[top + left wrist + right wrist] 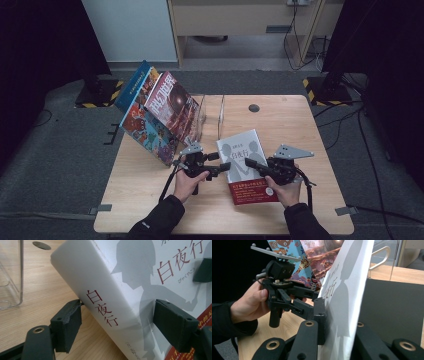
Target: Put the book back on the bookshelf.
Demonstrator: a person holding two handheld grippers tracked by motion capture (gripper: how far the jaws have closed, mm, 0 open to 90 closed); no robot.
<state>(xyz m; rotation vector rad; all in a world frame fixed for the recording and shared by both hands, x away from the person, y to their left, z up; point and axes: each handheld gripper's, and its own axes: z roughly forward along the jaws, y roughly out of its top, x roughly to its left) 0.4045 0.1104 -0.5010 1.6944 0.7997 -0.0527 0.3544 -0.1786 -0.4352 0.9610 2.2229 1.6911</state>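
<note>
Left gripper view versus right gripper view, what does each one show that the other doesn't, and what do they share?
The left gripper view has the white book's spine with red characters, the table's round hole, and the left gripper with its fingers straddling the spine edge.

The right gripper view has the person's left hand, the colourful books leaning behind, and the right gripper shut on the cover.

Both share the white book, the clear stand and the wooden table.
</note>
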